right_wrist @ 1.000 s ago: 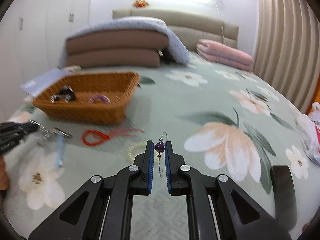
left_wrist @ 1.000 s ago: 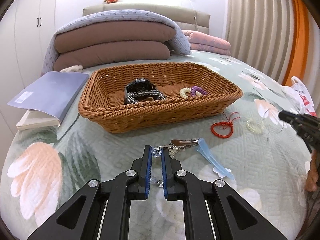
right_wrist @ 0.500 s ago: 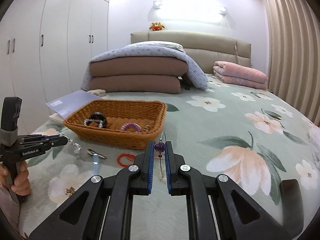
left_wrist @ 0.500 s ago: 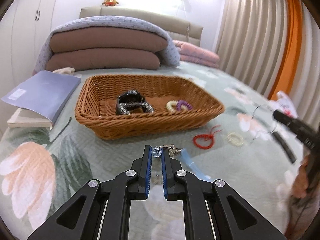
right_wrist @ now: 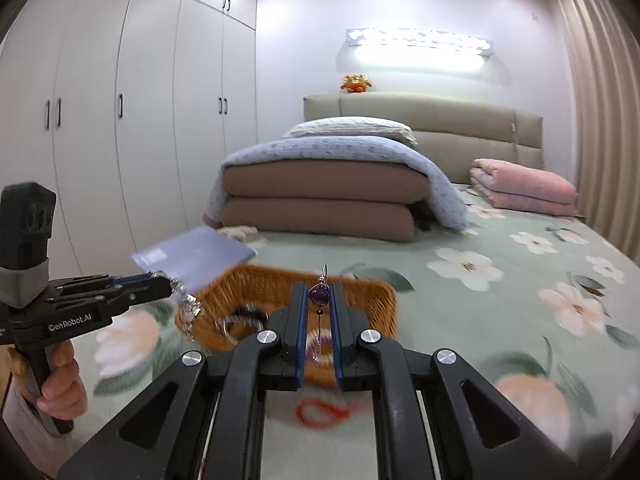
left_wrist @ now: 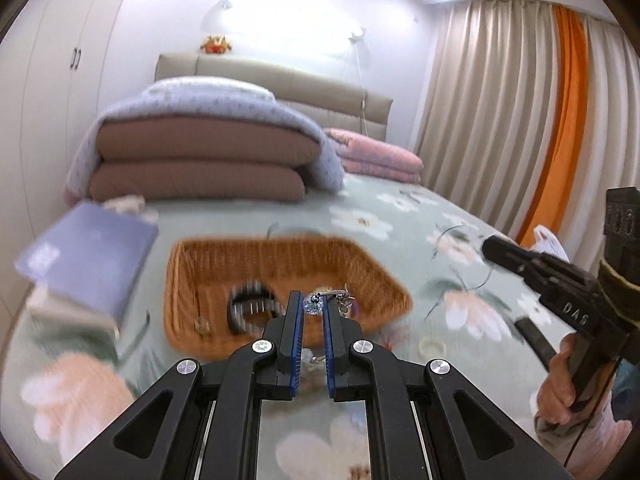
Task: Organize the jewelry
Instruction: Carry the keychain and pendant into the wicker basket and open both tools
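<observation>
My left gripper is shut on a clear crystal bead charm with silver bits, held in the air in front of the wicker basket. From the right wrist view the left gripper shows at the left, with the charm's chain dangling. My right gripper is shut on a purple bead earring with a wire hook, also above the basket. It shows as well in the left wrist view, the right gripper trailing a thin wire hoop. A black bracelet lies in the basket.
A red cord, a pale bead ring and a black clip lie on the flowered bedspread. A blue book lies left of the basket. Folded duvets and a pink blanket sit behind. A hand grips each handle.
Both grippers have risen off the bedspread, each still shut on its piece, and tilted up toward level. The basket now sits lower in both views, and the keys and clip have dropped out of sight.
</observation>
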Motion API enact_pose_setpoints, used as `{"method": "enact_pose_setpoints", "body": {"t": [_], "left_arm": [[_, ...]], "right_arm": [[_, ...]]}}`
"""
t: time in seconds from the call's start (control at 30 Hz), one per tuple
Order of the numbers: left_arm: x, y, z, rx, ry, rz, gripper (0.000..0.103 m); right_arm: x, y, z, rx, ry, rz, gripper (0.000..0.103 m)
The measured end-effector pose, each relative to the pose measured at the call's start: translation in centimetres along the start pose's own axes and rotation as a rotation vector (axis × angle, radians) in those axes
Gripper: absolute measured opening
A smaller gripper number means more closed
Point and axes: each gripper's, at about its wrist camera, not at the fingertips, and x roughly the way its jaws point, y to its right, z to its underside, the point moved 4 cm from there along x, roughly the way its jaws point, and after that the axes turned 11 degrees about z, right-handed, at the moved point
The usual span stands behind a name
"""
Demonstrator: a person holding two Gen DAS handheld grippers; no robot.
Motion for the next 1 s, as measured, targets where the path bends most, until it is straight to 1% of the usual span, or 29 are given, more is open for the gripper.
{"method": "enact_pose_setpoints", "body": {"t": [0.1, 0.13, 0.2, 0.3, 0.37, 0.4, 0.47, 0.57, 0.67, 0.73, 0.77, 0.8, 0.83, 0.87, 0.9, 0.97, 1.0], "left_arm": [[0.9, -0.1, -2.8, -0.029, 0.046, 0.034, 0.009], [1.6, -0.3, -3.6, -0.043, 0.059, 0.049, 0.009], [3.6, -0.9, -4.8, -0.065, 0.065, 0.043, 0.009], [8.1, -2.0, -5.2, -0.087, 0.019, -0.002, 0.009], [11.0, -2.8, -4.3, -0.089, -0.027, -0.034, 0.009], [12.2, -3.2, -3.7, -0.094, -0.045, -0.038, 0.009], [14.1, -4.1, -1.9, -0.105, -0.086, -0.023, 0.009], [15.8, -5.2, -0.4, -0.106, -0.138, -0.047, 0.009], [15.8, -5.9, -0.3, -0.153, -0.126, -0.022, 0.009], [15.4, -6.0, -0.7, -0.151, -0.111, -0.028, 0.009], [15.3, -5.9, -0.7, -0.152, -0.104, -0.025, 0.009], [15.3, -5.9, -0.7, -0.156, -0.103, -0.018, 0.010], [15.4, -5.9, -0.7, -0.163, -0.110, -0.008, 0.012], [15.4, -5.8, -0.7, -0.168, -0.117, 0.003, 0.022], [15.4, -5.7, -0.7, -0.170, -0.117, 0.010, 0.037], [15.1, -5.3, -0.9, -0.146, -0.096, 0.003, 0.047], [14.9, -5.1, -1.0, -0.131, -0.090, -0.001, 0.047]], "right_arm": [[3.3, 0.0, -0.9, 0.026, -0.029, -0.039, 0.012], [5.1, 0.1, -1.0, 0.034, -0.048, -0.043, 0.012], [8.7, 0.2, -0.6, 0.038, -0.098, -0.045, 0.012], [13.7, 0.8, 0.6, 0.043, -0.171, -0.022, 0.012], [15.9, 1.4, 1.5, 0.064, -0.209, -0.030, 0.012], [16.9, 1.8, 2.0, 0.074, -0.230, -0.032, 0.012], [18.0, 2.3, 3.1, 0.084, -0.248, -0.034, 0.012], [19.1, 2.5, 4.2, 0.094, -0.288, -0.044, 0.012], [19.6, 2.3, 4.4, 0.098, -0.299, -0.045, 0.012], [19.3, 2.2, 4.4, 0.102, -0.297, -0.052, 0.014], [19.2, 2.2, 4.4, 0.105, -0.298, -0.058, 0.018], [19.1, 2.3, 4.4, 0.112, -0.296, -0.068, 0.027], [19.1, 2.3, 4.3, 0.117, -0.293, -0.070, 0.032], [18.9, 2.5, 4.2, 0.124, -0.285, -0.068, 0.036], [18.7, 2.7, 4.1, 0.131, -0.277, -0.067, 0.036], [18.4, 2.8, 3.9, 0.140, -0.271, -0.078, 0.036], [18.3, 2.9, 3.8, 0.146, -0.267, -0.081, 0.036]]}}
